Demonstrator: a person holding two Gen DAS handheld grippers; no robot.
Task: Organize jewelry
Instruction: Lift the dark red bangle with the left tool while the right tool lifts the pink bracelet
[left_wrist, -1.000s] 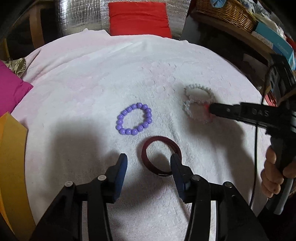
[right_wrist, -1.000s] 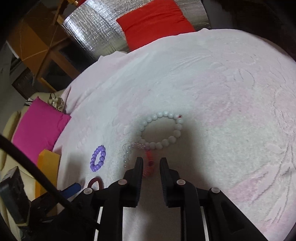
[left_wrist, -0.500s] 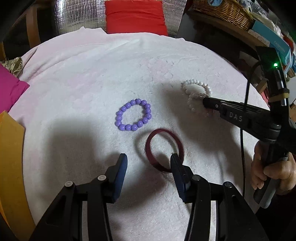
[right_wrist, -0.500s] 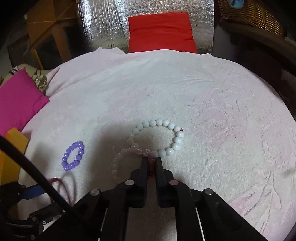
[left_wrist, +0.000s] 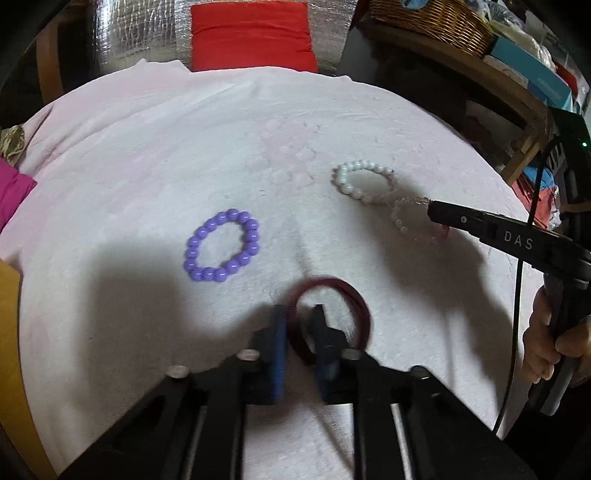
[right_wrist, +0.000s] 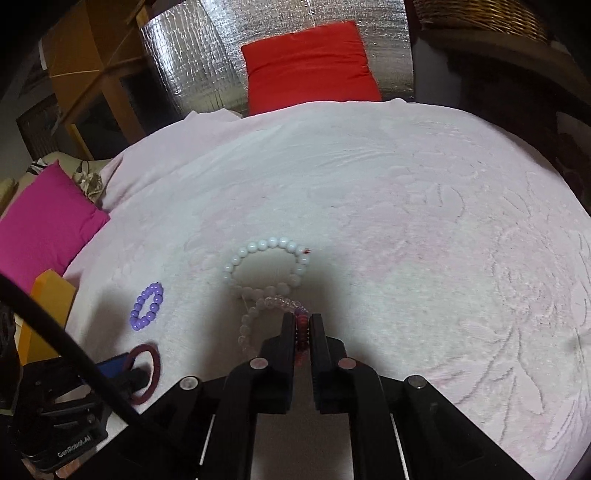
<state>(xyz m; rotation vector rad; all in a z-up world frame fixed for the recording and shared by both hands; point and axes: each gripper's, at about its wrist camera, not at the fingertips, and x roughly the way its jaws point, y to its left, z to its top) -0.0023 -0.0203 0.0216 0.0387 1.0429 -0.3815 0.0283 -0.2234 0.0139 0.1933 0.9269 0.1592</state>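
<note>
My left claw (left_wrist: 298, 325) pinches the red bangle (left_wrist: 332, 317), right claw (right_wrist: 303, 326) the clear bracelet (right_wrist: 258, 317) (lift slowly, avoiding snags).

A plush, matt pink cloth (left_wrist: 155, 155) with an embossed pattern is seen under everything. The purple bead bracelet (left_wrist: 221, 245) is made of glossy, smooth beads; the white bead bracelet (right_wrist: 267, 264) looks satiny. The clear bead bracelet (right_wrist: 255, 317) appears glassy. The dark red bangle (left_wrist: 332, 317) is smooth. Crinkled silver foil (right_wrist: 207, 51) and a woven wicker basket (left_wrist: 428, 14) are seen behind.
</note>
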